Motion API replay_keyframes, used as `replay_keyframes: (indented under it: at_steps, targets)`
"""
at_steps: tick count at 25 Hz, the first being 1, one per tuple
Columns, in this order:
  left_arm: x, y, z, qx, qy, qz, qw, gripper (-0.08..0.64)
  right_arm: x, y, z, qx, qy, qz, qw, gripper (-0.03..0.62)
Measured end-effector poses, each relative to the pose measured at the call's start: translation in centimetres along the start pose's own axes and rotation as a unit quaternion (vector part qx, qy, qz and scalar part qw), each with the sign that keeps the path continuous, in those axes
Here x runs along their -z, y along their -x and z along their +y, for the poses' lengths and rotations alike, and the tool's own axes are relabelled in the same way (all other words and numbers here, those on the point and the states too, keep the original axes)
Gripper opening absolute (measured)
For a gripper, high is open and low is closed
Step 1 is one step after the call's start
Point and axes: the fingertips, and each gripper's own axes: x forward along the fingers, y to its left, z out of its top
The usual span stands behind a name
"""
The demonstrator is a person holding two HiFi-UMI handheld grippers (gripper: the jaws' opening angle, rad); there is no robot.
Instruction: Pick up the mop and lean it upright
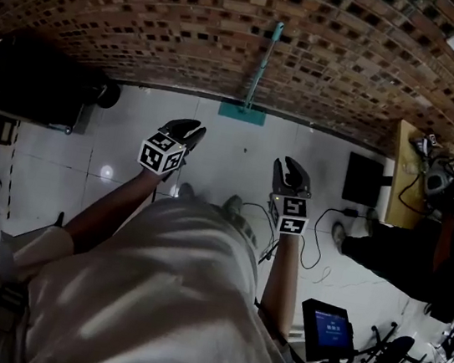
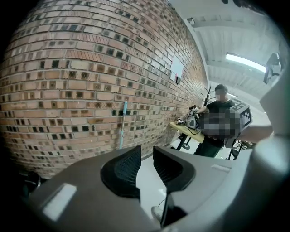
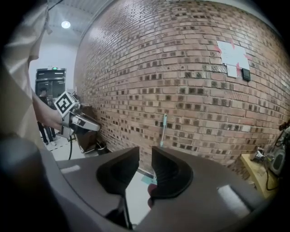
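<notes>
- The mop [image 1: 261, 67] stands in the upper middle of the head view. Its light blue-green handle leans upright against the brick wall [image 1: 151, 13], and its teal head rests on the floor [image 1: 122, 148] at the foot of the wall.
- The left hand-held gripper [image 1: 190, 132] is at centre frame, well apart from the mop. It is released: its jaws stand slightly apart with nothing between them.
- The right hand-held gripper [image 1: 293, 171] is just to the right of it, also well short of the mop. It is clenched as far as it goes, leaving only a sliver between the pads, and it holds nothing.
- Both gripper views show the mop only as a thin pole against the bricks beyond the jaws.
- Step in hand, as a judgement: the lean looks done, since the mop is propped with nothing touching it.
- The next move calls for little. Check that the handle sits steady on the wall and the head does not slide on the glossy tiles. If it slips, a fresh grasp of the handle will be needed.
- A second person stands by the desk [image 1: 401, 156] at right, clear of the mop.
</notes>
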Motion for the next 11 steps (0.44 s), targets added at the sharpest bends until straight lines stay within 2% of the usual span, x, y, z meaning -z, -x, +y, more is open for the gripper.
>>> replay_keyframes:
  at_steps: [2, 5, 11]
  targets:
    - [0.1, -0.3, -0.3, 0.008, -0.003, 0.002, 1.0000, 0.105, 0.4, 0.3, -0.1, 0.001, -0.023, -0.004, 1.000, 0.080]
    - [0.2, -0.6, -0.6, 0.016, -0.005, 0.005, 0.9998, 0.106, 1.7, 0.8, -0.9, 0.010, -0.082, -0.007, 0.997, 0.080]
    - [1.3, 0.8, 0.7, 0.010, -0.005, 0.023, 0.9997, 0.106, 3.4, 2.0, -0.2, 0.022, -0.104, 0.009, 0.994, 0.080]
